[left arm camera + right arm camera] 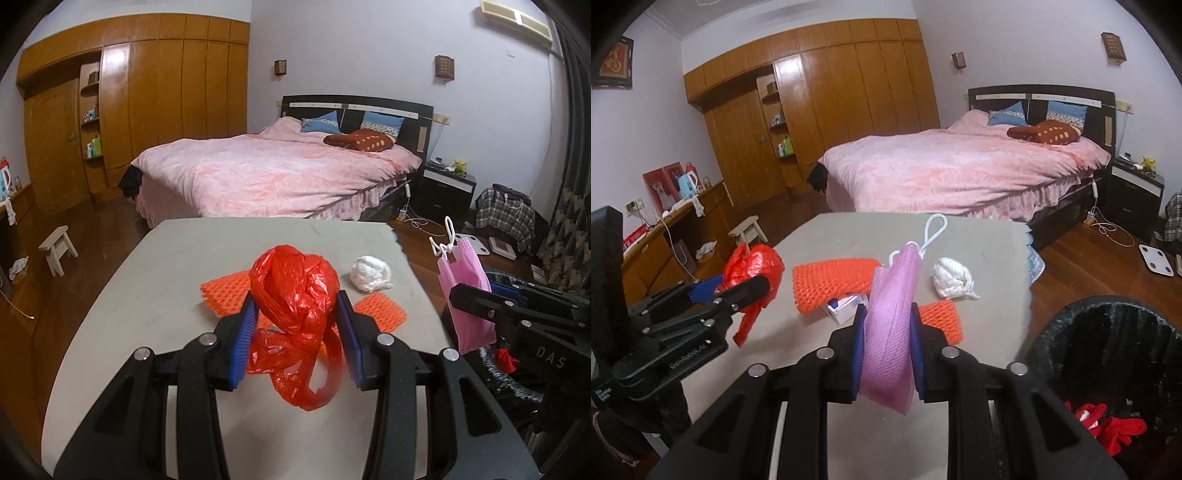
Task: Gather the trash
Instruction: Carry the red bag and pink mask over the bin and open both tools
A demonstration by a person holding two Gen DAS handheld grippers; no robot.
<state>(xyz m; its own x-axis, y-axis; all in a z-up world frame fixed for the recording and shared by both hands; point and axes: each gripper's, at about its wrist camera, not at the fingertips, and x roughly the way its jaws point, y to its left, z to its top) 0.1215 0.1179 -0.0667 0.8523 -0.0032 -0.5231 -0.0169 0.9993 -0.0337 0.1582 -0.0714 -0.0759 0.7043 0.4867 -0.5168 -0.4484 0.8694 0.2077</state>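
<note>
The left hand-held gripper (295,317) points forward and slightly down over the counter (155,295), its blue pads (245,339) clamped on a crumpled red plastic bag (295,295) that hangs clear of the surface, with loose tails trailing below. The right hand-held gripper (888,334), tilted much the same at the counter's right edge, pinches a pink mesh bag (892,325) narrowly between its pads; the bag's white cord loop (934,229) sticks up above. Still on the counter lie two orange foam nets (831,284), a white crumpled wad (951,278) and a small white-and-blue box (844,306), partly hidden behind the pink mesh bag and one net. A dark bin (1108,332) stands low right, cut off by the frame, with red scraps (1108,424) inside that are hard to identify
</note>
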